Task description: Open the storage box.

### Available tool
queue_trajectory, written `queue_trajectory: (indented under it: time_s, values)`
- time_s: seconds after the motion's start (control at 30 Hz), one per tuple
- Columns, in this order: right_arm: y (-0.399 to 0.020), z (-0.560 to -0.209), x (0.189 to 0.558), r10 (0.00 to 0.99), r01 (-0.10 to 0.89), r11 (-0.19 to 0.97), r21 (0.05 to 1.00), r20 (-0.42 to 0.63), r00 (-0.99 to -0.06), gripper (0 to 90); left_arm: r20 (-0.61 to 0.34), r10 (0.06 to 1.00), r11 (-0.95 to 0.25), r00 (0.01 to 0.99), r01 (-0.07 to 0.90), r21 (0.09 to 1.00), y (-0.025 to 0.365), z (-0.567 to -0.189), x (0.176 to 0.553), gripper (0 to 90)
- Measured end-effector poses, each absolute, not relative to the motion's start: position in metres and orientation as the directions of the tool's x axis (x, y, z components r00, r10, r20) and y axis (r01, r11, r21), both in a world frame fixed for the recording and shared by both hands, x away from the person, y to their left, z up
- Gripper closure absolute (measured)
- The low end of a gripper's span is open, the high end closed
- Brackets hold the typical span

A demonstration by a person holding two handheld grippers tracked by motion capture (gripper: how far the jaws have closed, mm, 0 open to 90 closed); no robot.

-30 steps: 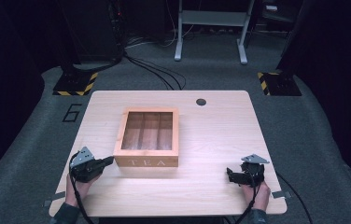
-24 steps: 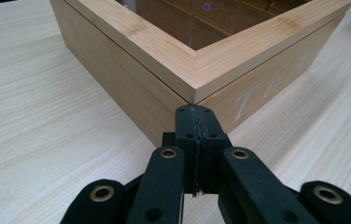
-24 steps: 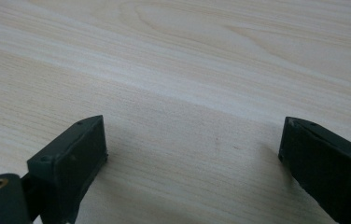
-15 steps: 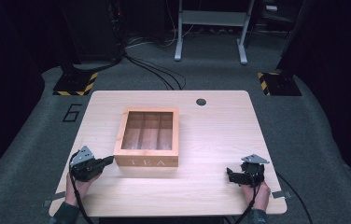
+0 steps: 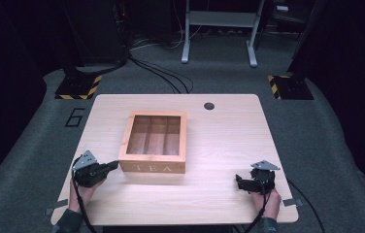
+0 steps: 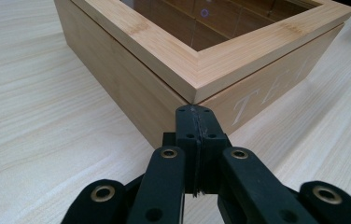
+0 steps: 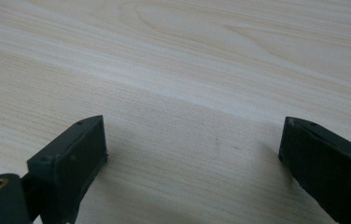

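The left gripper (image 5: 114, 165) rests low on the worktop (image 5: 219, 141) with its jaws pressed together and nothing between them, its tip just short of the near left corner of the tea box (image 5: 155, 141). In the left gripper view that gripper (image 6: 196, 122) points straight at the box (image 6: 164, 60) corner; whether the tip touches the wood cannot be told. The box sits ahead of it and to its right, lid down, with a pane in the lid that shows the wooden dividers inside, and the word TEA on the front wall facing the person. The right gripper (image 5: 239, 182) lies well apart from the box, near the worktop's front edge, with its jaws spread wide and pointing toward the left gripper's side. In the right gripper view the gripper (image 7: 192, 140) has bare worktop (image 7: 187, 60) between its jaws and holds nothing. A hand (image 5: 84, 191) grips the left tool from behind, and another hand (image 5: 266, 199) holds the right one.
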State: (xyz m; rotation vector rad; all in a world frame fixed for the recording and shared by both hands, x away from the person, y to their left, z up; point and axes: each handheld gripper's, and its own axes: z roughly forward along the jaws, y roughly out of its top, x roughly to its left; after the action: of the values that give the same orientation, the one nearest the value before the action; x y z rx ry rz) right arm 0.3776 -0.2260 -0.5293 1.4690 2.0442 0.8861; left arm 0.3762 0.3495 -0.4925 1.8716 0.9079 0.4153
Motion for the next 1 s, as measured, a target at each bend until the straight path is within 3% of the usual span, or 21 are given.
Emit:
queue_trajectory:
  time_s: [1.0]
  values:
    - [-0.226, -0.529, 0.378, 0.948, 0.646, 0.219, 0.732, -0.003, -0.318, 6.9, -0.139, 0.732, -0.166, 0.667, 0.372, 0.913, 0.352, -0.474, 0.387, 88.9]
